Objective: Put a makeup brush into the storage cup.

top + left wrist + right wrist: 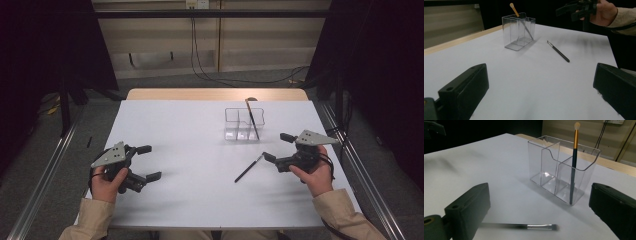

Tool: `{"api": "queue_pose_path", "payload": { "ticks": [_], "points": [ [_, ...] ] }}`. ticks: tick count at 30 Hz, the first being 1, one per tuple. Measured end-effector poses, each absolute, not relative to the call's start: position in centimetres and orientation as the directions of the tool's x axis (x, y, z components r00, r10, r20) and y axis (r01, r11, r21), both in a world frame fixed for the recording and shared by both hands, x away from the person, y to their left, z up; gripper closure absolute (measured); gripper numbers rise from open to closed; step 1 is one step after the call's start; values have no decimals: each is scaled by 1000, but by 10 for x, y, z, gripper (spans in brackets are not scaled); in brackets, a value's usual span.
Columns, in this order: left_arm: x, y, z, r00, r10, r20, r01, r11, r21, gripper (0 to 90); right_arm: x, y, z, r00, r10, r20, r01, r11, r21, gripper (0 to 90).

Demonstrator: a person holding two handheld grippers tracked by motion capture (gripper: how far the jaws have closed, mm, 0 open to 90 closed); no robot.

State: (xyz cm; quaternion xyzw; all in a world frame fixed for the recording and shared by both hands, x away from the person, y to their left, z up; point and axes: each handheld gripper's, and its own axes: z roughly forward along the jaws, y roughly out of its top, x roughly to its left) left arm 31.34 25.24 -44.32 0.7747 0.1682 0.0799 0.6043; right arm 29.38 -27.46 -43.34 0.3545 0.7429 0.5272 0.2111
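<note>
While both grippers' jaws gape empty, the black brush (524, 226) lies blurred, its handle seemingly hidden behind one jaw.

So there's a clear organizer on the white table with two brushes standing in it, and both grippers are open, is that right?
Not quite. One brush stands in the clear organizer; the other brush lies flat on the white table, as the right gripper view shows. The rest holds: the left gripper and the right gripper are both open.
</note>
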Motion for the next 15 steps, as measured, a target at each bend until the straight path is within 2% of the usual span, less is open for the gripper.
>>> {"api": "queue_pose_path", "payload": {
  "ticks": [15],
  "points": [
    [317,251,-444,933,351,-86,165,-202,965,1,315,-254,-436,-661,748,68,312,191,931,28]
  ]
}}
